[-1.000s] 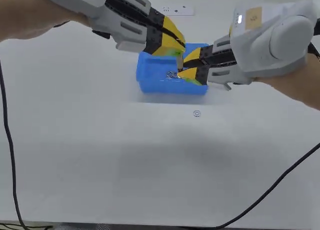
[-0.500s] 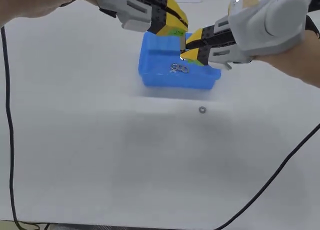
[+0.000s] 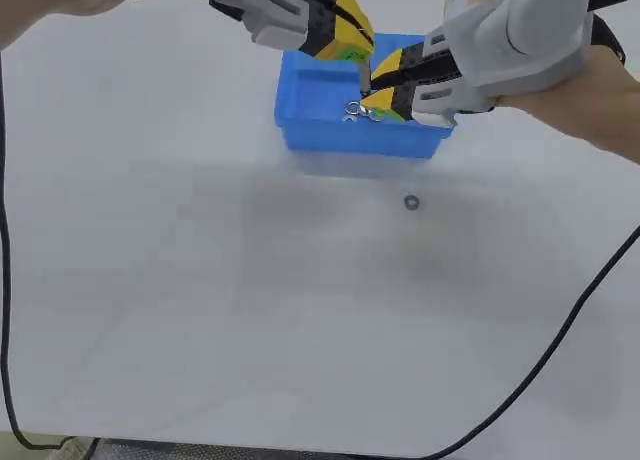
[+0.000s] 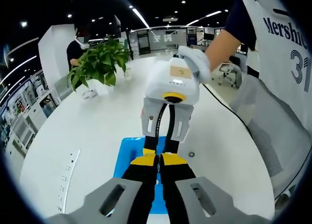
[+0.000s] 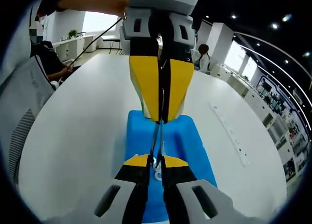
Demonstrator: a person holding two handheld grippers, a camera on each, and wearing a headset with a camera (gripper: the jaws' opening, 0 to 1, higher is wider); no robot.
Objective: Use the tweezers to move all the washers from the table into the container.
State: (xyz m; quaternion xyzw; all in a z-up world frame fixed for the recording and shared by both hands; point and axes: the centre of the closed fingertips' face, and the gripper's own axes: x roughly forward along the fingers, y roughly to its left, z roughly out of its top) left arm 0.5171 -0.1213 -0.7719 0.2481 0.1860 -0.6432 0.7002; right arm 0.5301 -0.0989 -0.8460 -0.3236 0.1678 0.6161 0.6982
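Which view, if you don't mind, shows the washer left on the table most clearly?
The head view: the washer lies on bare table near the blue container. The left gripper view shows it as a speck beside that container; the right gripper view faces the container.

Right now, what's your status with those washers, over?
Left gripper and right gripper both shut on tweezers over blue container. Several washers inside; one washer on table. Black cable lies aside, not blocking.

Bright, even overhead light, soft shadows on the table (image 3: 200, 310), fisheye-warped edges.
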